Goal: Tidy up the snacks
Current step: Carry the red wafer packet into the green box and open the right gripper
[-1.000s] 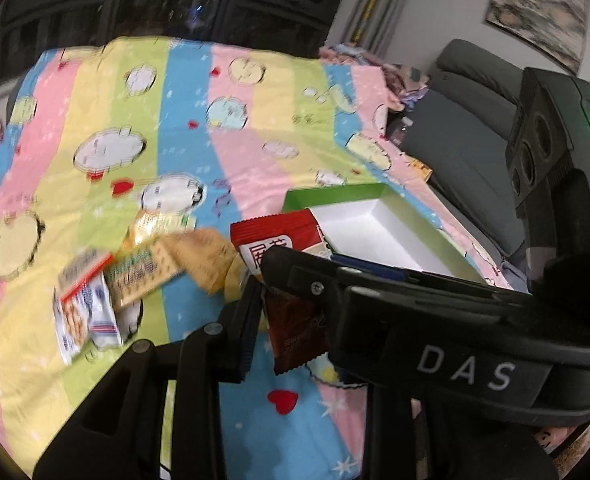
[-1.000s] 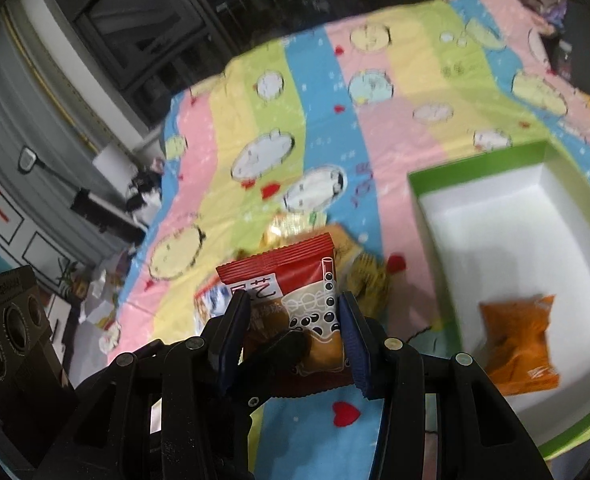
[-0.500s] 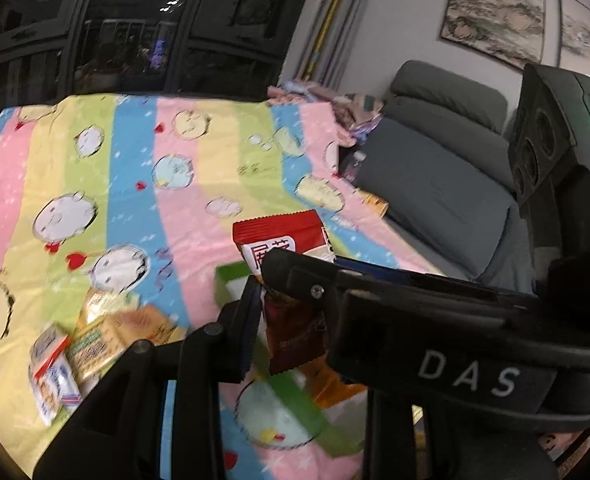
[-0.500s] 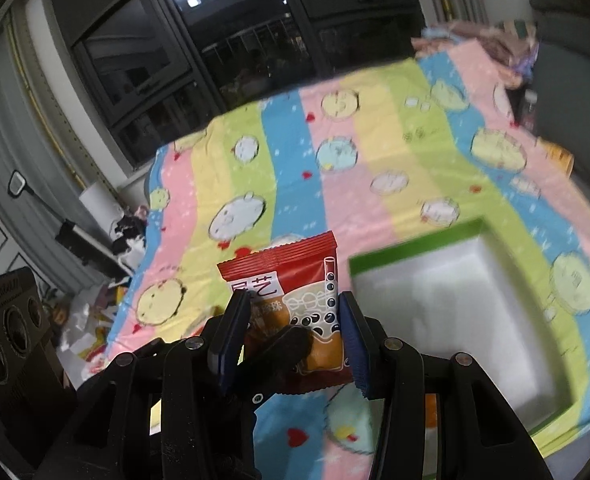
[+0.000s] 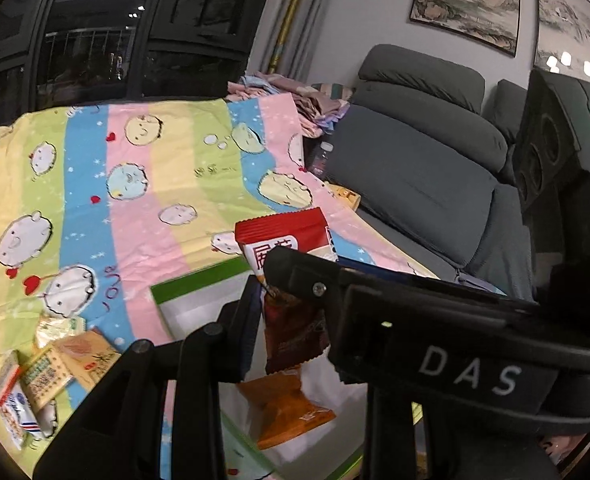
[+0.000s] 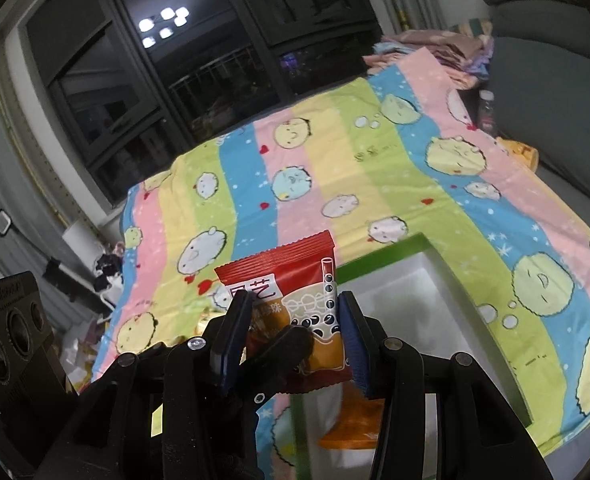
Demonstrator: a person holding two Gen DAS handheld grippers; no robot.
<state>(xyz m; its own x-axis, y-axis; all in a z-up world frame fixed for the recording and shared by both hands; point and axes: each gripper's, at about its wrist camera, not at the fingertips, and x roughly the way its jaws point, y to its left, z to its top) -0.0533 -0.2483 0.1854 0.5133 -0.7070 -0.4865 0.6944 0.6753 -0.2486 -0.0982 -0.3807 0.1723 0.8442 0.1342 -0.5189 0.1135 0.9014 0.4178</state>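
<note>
A red snack packet with a milk-tea picture point(image 6: 291, 300) is pinched between both grippers at once and held in the air over the white box with a green rim point(image 6: 383, 258). My right gripper point(image 6: 295, 332) is shut on its sides. My left gripper point(image 5: 283, 304) is shut on it too; the packet point(image 5: 287, 240) sticks up above the left fingers. An orange packet point(image 5: 291, 408) lies inside the box point(image 5: 199, 280), below the held packet. It also shows in the right wrist view point(image 6: 351, 428).
Several loose snack packets point(image 5: 51, 368) lie on the striped cartoon blanket point(image 5: 95, 184) left of the box. A grey sofa point(image 5: 423, 168) stands along the right. A small bottle point(image 5: 321, 158) and folded clothes point(image 5: 295, 96) sit at the blanket's far right corner.
Both grippers have carried the red packet to the right, from above the loose snacks to above the box. Both cameras have tilted upward. The grip has not changed.
</note>
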